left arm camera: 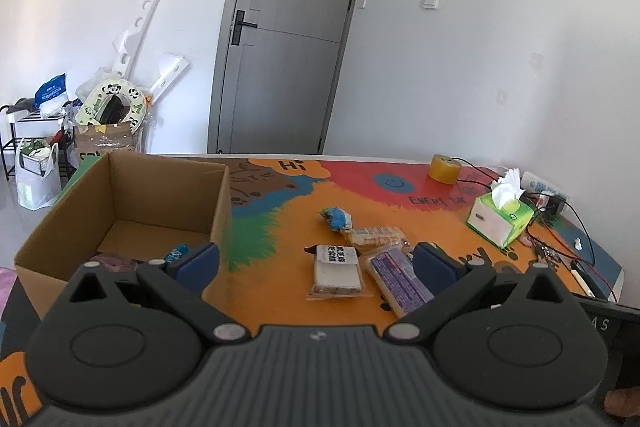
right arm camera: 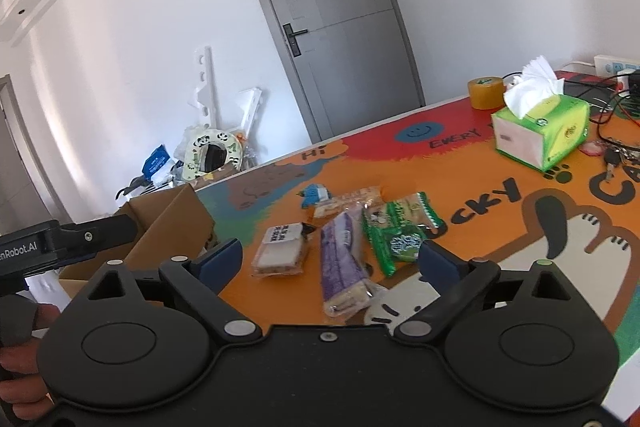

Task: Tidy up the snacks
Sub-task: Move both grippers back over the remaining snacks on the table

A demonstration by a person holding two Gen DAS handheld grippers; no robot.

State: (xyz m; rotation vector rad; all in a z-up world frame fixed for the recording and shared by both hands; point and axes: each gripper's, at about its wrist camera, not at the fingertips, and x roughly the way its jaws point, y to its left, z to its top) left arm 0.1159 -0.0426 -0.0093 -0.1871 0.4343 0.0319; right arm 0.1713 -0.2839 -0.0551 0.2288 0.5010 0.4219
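Both held wide, nothing gripped: left gripper [left arm camera: 316, 261], right gripper [right arm camera: 330, 261]; beyond, purple snack pack [right arm camera: 343, 263], white-labelled pack [right arm camera: 280, 247] and green pack [right arm camera: 396, 233] flat on colourful mat [right arm camera: 500, 227] (touching or overlapping); farther left, cardboard box [left arm camera: 120, 211]

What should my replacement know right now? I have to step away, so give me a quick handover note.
Left gripper: open, empty. Right gripper: open, empty.
Cardboard box at the table's left already holds a few snacks.
Left on the mat: white-label bar, purple pack, green packs, clear-wrapped cake, blue snack.
Remaining: move these into the box.
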